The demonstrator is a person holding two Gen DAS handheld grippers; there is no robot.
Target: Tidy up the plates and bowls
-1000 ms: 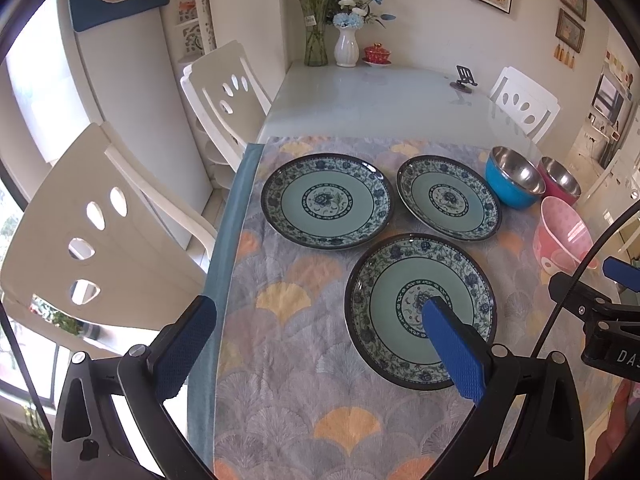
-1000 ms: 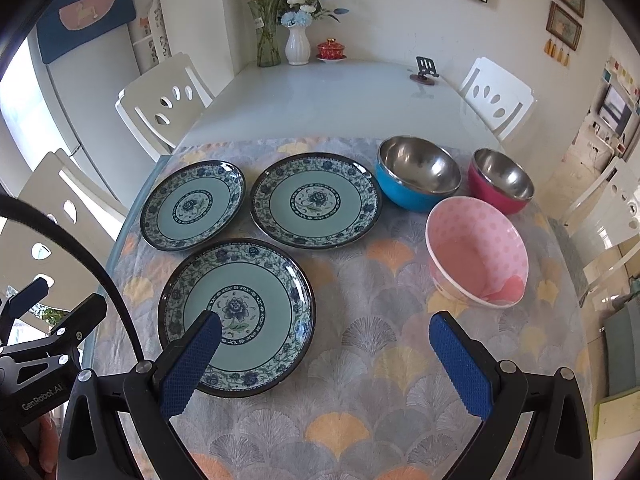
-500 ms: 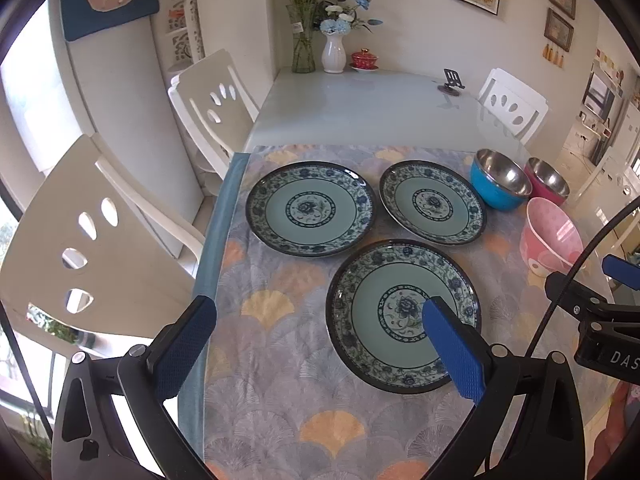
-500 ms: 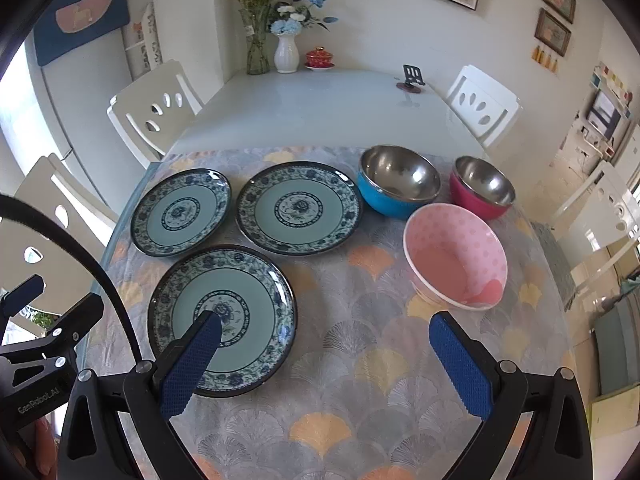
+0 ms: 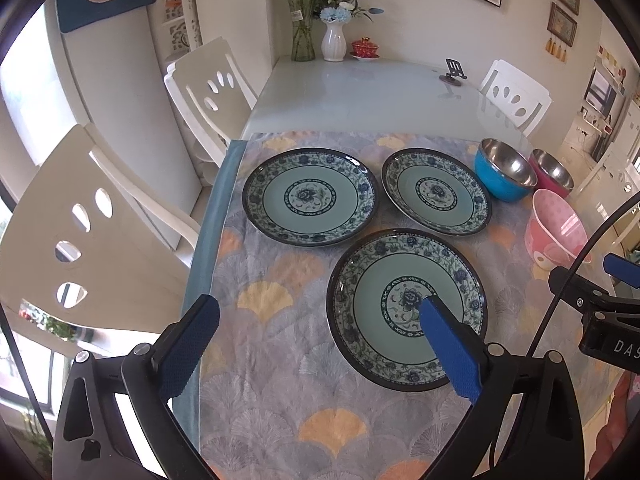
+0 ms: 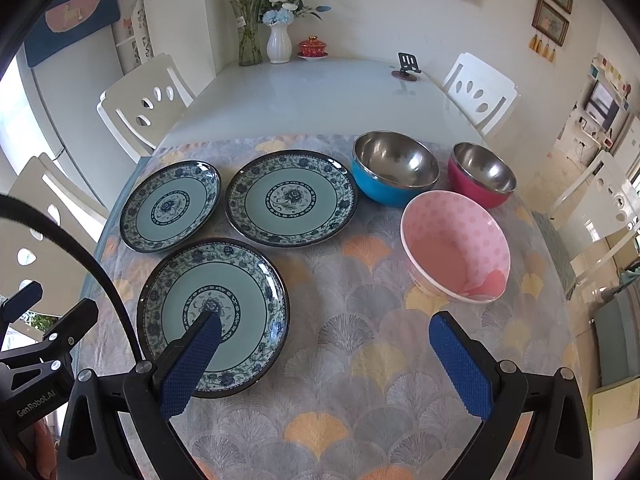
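Note:
Three blue-green floral plates lie on the patterned cloth: a near plate [image 5: 404, 308] [image 6: 212, 316], a far left plate [image 5: 310, 196] [image 6: 170, 206] and a far middle plate [image 5: 436, 192] [image 6: 292, 198]. To their right stand a blue steel bowl [image 6: 394, 168] [image 5: 506, 174], a magenta steel bowl [image 6: 482, 174] [image 5: 552, 174] and a pink dotted bowl [image 6: 456, 246] [image 5: 558, 228]. My left gripper [image 5: 316, 332] is open and empty, above the cloth left of the near plate. My right gripper [image 6: 324, 344] is open and empty, above the cloth between near plate and pink bowl.
The cloth covers the near half of a glass table [image 6: 312, 96]. Vases with flowers [image 6: 279, 42], a red lidded cup [image 6: 313, 47] and a small black stand [image 6: 408, 66] sit at the far end. White chairs [image 5: 100, 216] [image 6: 478, 90] stand along both sides.
Both grippers have pulled back and up slightly, so the plates and bowls look a little smaller and farther. Nothing on the table has moved. Both grippers stay open.

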